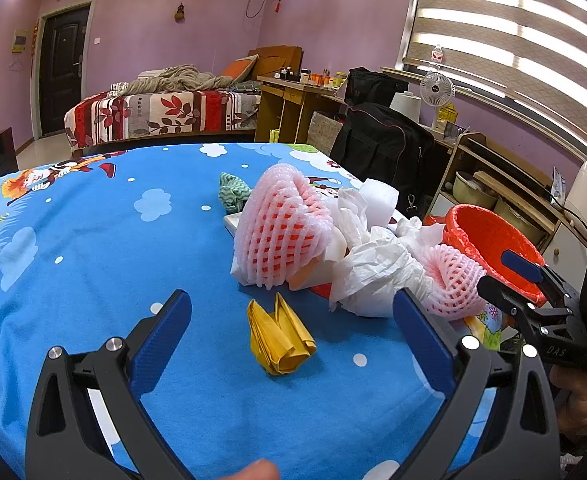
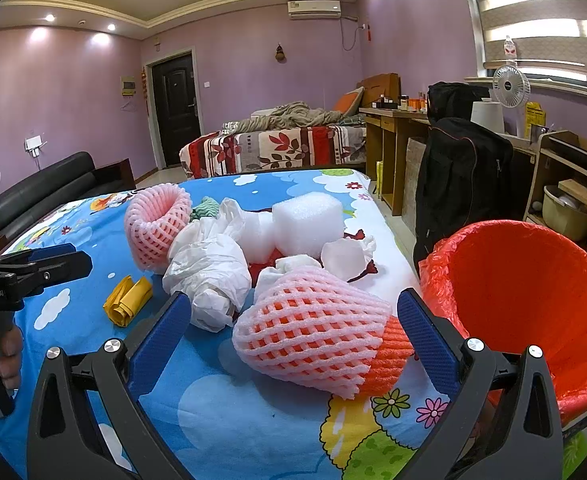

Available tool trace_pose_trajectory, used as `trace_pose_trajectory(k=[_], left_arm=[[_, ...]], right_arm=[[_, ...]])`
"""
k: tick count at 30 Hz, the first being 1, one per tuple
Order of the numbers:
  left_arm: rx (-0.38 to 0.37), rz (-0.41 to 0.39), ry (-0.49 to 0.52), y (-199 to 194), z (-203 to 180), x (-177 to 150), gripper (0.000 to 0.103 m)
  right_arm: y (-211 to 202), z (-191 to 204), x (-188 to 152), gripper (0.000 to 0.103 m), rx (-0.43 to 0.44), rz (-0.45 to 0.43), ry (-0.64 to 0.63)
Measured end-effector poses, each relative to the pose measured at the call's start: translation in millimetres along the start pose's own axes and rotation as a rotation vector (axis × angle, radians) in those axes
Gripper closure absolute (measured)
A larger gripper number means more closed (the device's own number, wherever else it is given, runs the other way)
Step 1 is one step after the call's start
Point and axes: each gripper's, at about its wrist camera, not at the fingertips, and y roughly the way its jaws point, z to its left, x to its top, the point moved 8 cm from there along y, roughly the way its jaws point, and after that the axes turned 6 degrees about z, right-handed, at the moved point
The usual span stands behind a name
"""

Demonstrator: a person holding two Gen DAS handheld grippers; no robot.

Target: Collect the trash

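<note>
My left claw (image 1: 292, 336) hangs wide open low in its frame, and the folded yellow paper (image 1: 279, 336) lies on the blue cartoon tablecloth (image 1: 93, 264) right between the two blue fingers, touched by neither. Just above it, mid-frame, a tall pink foam net (image 1: 281, 228) stands beside crumpled white plastic (image 1: 373, 272), with a green cloth scrap (image 1: 232, 194) peeking out behind. My right claw (image 2: 291, 342) is spread wide too, empty, its fingers either side of a second pink foam net (image 2: 309, 340) lying on its side at lower centre, an orange net (image 2: 393, 356) poking from its end. White foam blocks (image 2: 307, 224) sit behind, upper middle. The trash bin with its red liner (image 2: 525, 300) gapes at the right edge, just off the table's corner.
</note>
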Motion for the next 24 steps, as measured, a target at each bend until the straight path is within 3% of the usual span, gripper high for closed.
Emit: trace_pose_trajectory(k=[24], left_arm=[[-0.001, 0.002, 0.000, 0.0, 0.8, -0.2, 0.005]], right_arm=[[0.5, -1.1, -2.4, 0.006, -0.002, 0.004, 0.004]])
